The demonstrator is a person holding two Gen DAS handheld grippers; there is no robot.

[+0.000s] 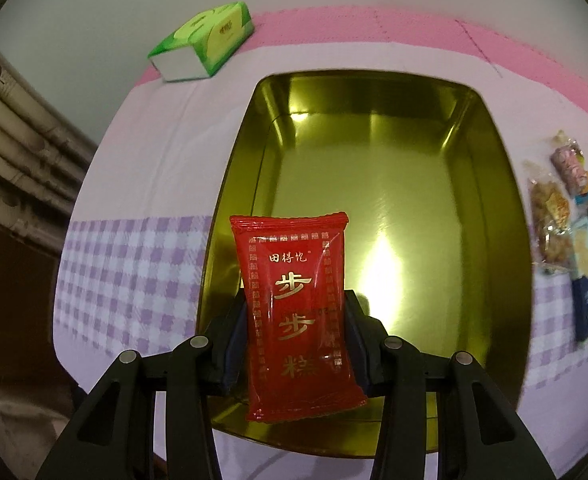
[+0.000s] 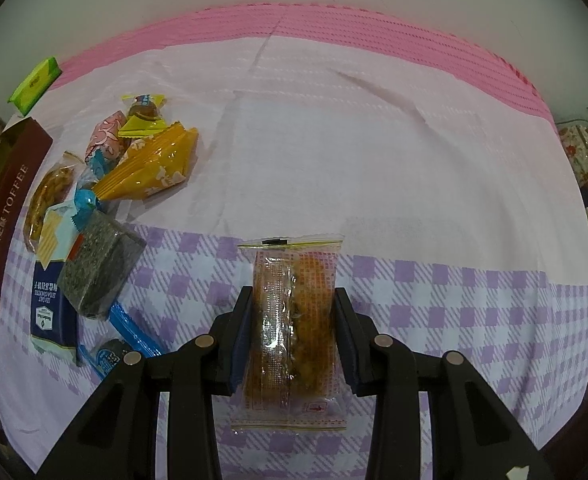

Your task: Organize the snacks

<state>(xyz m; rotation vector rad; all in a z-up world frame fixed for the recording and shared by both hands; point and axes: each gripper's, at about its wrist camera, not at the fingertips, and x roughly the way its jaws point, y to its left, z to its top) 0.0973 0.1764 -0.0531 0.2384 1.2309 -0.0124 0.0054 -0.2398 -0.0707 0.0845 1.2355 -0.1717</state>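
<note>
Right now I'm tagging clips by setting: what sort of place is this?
Probably a home table: checked tablecloth, tissue pack, gold tin and a heap of wrapped snacks.

The left tool [image 1: 296,320] has its two black fingers [image 1: 230,344] clamped on a red packet [image 1: 294,320], held upright. The right tool [image 2: 292,320] grips a clear snack packet [image 2: 292,328] between its fingers [image 2: 350,344], lengthwise.
</note>
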